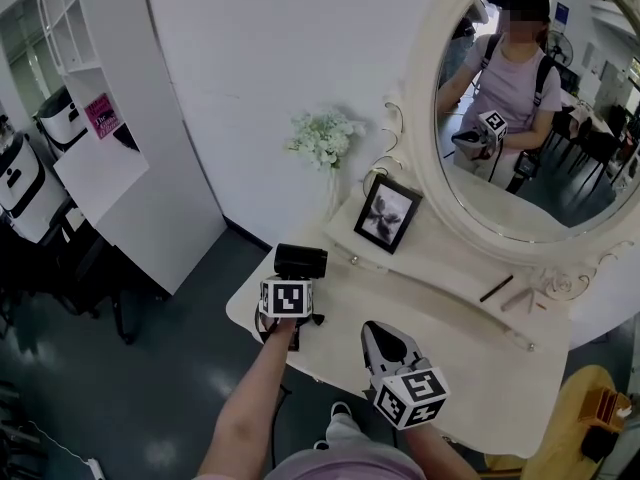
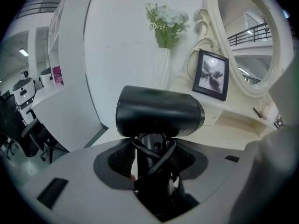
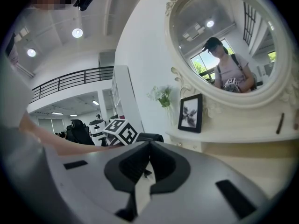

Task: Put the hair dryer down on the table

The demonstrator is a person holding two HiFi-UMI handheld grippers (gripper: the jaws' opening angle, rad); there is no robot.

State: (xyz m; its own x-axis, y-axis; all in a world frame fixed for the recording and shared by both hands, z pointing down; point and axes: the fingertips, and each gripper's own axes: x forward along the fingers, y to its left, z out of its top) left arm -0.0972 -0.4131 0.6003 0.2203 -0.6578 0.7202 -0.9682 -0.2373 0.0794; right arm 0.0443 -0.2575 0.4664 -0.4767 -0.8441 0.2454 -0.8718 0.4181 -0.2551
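Observation:
The black hair dryer (image 1: 300,260) is over the left end of the white dressing table (image 1: 470,368). My left gripper (image 1: 287,303) is shut on its handle. In the left gripper view the hair dryer (image 2: 159,111) stands upright with its barrel level, and its cord is looped round the handle between the pads of the left gripper (image 2: 152,160). Whether the dryer touches the table I cannot tell. My right gripper (image 1: 385,340) hovers over the table's front edge, shut and empty. The right gripper view shows the right gripper (image 3: 149,146) with its tips touching, and the hair dryer (image 3: 150,137) beyond them.
A framed picture (image 1: 387,213) and a vase of white flowers (image 1: 322,138) stand on the raised back shelf under the oval mirror (image 1: 540,118). A dark stick (image 1: 496,288) lies on the shelf further right. A white shelving unit (image 1: 100,118) stands to the left, and a wooden seat (image 1: 580,428) at the lower right.

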